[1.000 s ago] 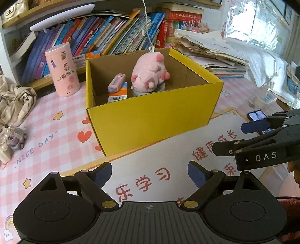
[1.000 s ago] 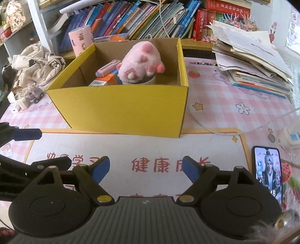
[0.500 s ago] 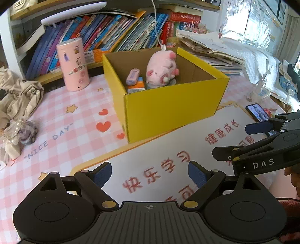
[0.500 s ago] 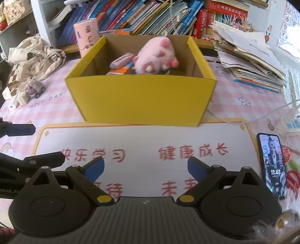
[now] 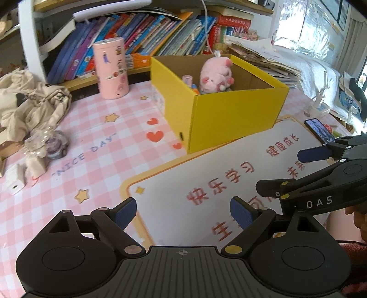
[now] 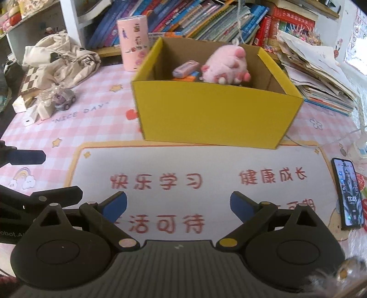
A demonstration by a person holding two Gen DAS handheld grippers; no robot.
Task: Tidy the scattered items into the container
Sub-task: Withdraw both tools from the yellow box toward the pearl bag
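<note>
Black two-finger grippers, both wide apart and empty, above the white slogan mat [image 6: 183, 165].
Left gripper [image 5: 182, 212] and right gripper [image 6: 178, 204] grip nothing; at twelve o'clock, yellow cardboard box [image 6: 213, 114] already contains pink plush toy [image 6: 226, 66] and small packets; small toy car [image 6: 65, 100] at ten o'clock seems left.

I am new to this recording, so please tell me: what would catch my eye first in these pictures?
First, the bright yellow box on the pink checked tablecloth, with a pink plush toy inside it. Behind it runs a row of colourful books. Nearer the camera, both grippers, left and right, hover open and empty over a white mat.
</note>
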